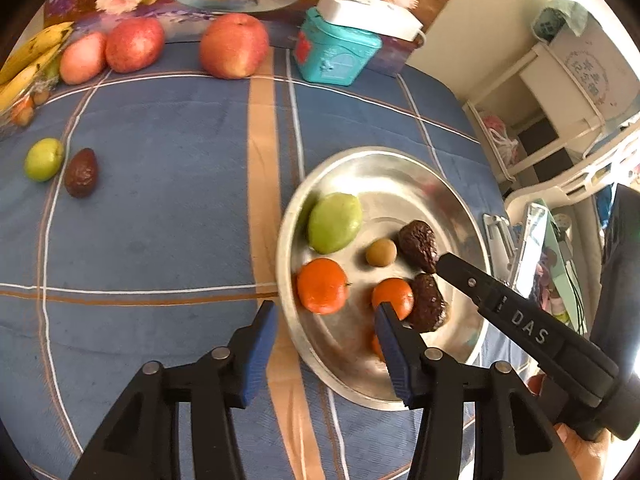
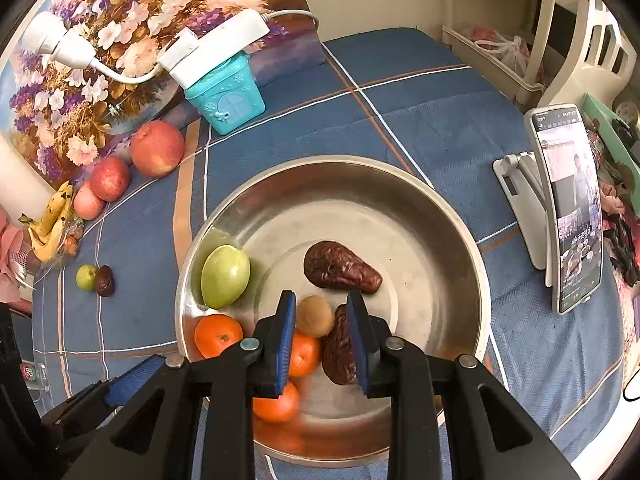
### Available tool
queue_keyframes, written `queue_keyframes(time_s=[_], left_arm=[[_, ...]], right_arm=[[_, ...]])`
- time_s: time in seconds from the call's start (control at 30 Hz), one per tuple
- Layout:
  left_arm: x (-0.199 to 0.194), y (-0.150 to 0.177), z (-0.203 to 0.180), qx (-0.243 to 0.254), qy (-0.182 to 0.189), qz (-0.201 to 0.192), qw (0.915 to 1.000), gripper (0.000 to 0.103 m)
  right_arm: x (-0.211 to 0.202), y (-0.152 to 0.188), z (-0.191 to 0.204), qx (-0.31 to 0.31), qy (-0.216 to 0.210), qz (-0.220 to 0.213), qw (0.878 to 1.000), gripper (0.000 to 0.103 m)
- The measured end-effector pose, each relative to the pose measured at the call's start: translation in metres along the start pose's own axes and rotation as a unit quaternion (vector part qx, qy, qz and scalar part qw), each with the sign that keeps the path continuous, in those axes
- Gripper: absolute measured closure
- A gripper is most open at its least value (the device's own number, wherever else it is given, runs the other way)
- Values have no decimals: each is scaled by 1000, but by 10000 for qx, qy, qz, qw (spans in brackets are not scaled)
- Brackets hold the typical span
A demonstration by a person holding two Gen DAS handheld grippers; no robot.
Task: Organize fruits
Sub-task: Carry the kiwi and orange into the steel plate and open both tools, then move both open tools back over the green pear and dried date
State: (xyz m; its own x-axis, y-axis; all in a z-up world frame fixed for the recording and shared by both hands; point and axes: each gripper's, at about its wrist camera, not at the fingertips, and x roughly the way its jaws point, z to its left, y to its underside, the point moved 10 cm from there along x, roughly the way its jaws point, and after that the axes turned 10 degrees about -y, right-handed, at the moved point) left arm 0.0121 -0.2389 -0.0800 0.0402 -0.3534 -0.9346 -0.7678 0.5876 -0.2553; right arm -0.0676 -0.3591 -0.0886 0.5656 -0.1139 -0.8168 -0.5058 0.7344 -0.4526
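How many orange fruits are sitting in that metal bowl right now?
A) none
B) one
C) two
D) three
D: the right wrist view shows three oranges in the metal bowl: one by the left wall, one behind the right gripper's left finger, and one, blurred, nearest the camera.

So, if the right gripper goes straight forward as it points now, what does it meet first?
Probably the small brown round fruit in the metal bowl, which lies just ahead between the open fingers of the right gripper. Depth is unclear; the gripper may be above it.
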Motion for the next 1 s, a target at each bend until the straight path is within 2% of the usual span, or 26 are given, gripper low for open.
queue_keyframes(time_s=[0.2,0.23,0.27,0.33,0.43,0.53,0.63,0.8,0.87,1.0], left_arm=[[-2,-8,41,-359,-646,-135,9972,36],[-3,-9,53,-490,-781,-154,9956,30],[-3,-10,62,-614,-889,-161,9940,23],[-6,-11,82,-872,-1066,-183,9903,18],[-11,-13,108,-1158,-1230,-252,9853,14],[-19,-15,128,-1319,-1455,-375,9798,3],[-29,-18,142,-1431,-1619,-524,9750,2],[-39,-19,157,-1498,-1851,-666,9690,0],[-44,-17,159,-1499,-1908,-678,9678,0],[-45,-14,163,-1479,-1978,-675,9667,0]], right_arm=[[4,4,3,-61,24,84,9999,76],[5,5,4,-76,35,104,9999,76],[6,6,4,-92,57,132,9999,71],[9,9,8,-158,110,189,9996,61],[13,12,17,-339,144,272,9990,59],[16,16,30,-553,191,334,9977,56],[20,21,47,-784,124,410,9960,49],[25,30,77,-1208,43,521,9913,46],[26,33,85,-1302,24,530,9901,39],[25,36,95,-1460,21,532,9879,39]])
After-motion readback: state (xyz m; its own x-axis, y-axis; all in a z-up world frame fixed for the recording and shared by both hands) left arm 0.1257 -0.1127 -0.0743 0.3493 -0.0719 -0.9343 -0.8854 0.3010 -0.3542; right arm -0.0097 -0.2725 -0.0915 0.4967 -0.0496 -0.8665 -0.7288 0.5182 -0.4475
